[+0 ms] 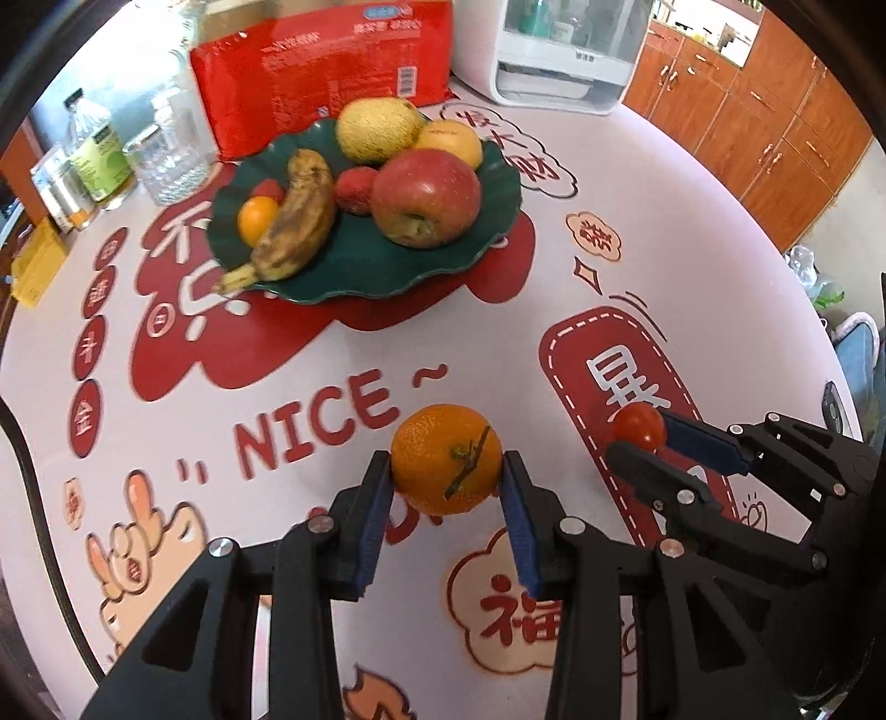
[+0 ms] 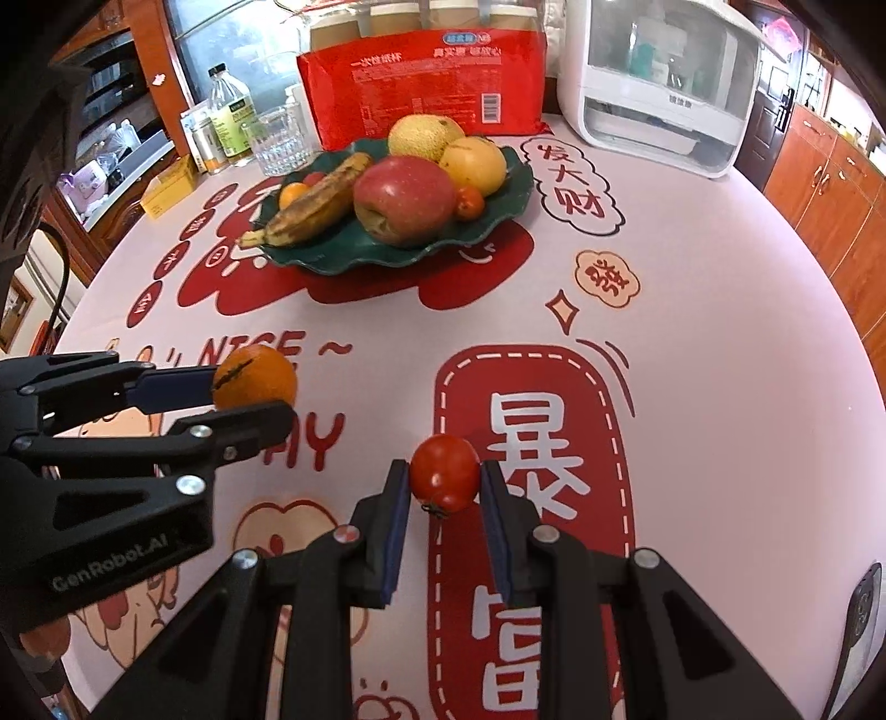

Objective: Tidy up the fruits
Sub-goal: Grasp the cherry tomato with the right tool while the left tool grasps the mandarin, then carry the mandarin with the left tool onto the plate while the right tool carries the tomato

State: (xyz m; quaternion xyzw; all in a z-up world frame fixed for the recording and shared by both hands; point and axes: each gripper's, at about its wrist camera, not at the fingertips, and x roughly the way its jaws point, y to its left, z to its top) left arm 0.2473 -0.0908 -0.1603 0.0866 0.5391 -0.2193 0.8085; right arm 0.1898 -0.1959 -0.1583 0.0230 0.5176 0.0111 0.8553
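Note:
My left gripper (image 1: 447, 471) is shut on an orange tangerine (image 1: 446, 466) with a twig, held over the table's front; it also shows in the right wrist view (image 2: 255, 382). My right gripper (image 2: 444, 476) is shut on a small red tomato (image 2: 444, 472), also seen in the left wrist view (image 1: 639, 425). A dark green scalloped plate (image 1: 387, 271) sits farther back and holds a red apple (image 1: 425, 196), a spotted banana (image 1: 296, 216), a yellow pear (image 1: 379, 130), an orange (image 1: 449, 143) and small red and orange fruits.
A red packet (image 1: 326, 66) stands behind the plate, a white appliance (image 1: 565, 50) to its right. A glass (image 1: 166, 166) and bottles (image 1: 97, 149) stand at the back left. The round table wears a pink-and-red printed cloth (image 1: 343, 410). Wooden cabinets (image 1: 775, 127) line the right.

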